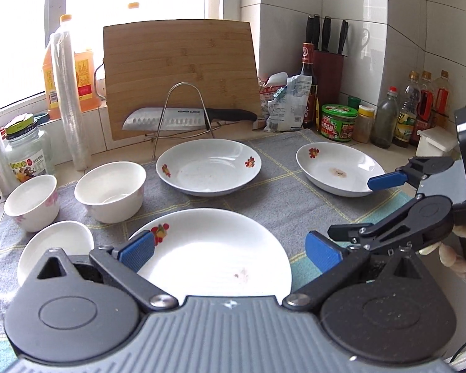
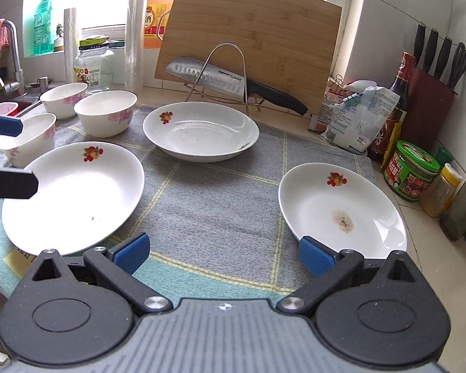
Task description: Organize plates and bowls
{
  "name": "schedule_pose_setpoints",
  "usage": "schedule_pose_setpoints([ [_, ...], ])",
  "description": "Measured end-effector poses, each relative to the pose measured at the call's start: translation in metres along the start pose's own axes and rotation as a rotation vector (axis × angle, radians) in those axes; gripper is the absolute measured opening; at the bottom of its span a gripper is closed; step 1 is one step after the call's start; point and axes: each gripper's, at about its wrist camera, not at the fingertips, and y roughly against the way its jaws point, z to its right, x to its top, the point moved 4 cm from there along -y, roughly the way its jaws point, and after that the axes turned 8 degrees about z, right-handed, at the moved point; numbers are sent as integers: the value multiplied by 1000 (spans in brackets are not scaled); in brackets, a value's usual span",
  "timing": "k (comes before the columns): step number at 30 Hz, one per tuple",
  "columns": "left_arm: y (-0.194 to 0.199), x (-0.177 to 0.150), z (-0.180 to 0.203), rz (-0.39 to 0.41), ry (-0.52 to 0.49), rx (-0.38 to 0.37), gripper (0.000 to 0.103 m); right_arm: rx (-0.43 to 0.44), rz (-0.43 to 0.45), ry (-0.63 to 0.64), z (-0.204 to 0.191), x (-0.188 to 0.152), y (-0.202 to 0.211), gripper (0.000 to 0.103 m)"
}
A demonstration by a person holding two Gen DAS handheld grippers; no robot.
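Two ribbed blue-padded grippers, left (image 1: pixel 230 253) and right (image 2: pixel 223 253), hang spread wide over glossy white plates: one near (image 1: pixel 214 251), one behind (image 1: pixel 208 167), one stained (image 2: pixel 341 209), on a woven grey cloth (image 2: pixel 214 205) beside round bowls (image 1: pixel 110 191).

A: Plates?
B: Three white shallow plates with red fruit decals, all upright on the grey cloth, none touching. Near plate (image 1: pixel 214 248) at lower centre of the left wrist view, faint smear inside. Middle plate (image 1: pixel 208 168) at centre, speckled. Stained plate (image 1: pixel 338 168) at right, brown spot in its well.
A: Bowls?
B: Three white bowls with pink flowers, upright, empty, clustered at left: front bowl (image 2: pixel 28 138), second bowl (image 2: pixel 106 112), rear bowl (image 2: pixel 63 99). Not stacked.
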Motion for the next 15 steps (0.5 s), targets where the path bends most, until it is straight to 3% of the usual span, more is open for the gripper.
schedule_pose_setpoints([
  [8, 25, -40, -37, -60, 14, -10, 102, 67, -44, -41, -43, 11, -5, 103],
  [15, 19, -69, -49, -102, -23, -38, 102, 165, -134, 61, -90, 9, -27, 103],
])
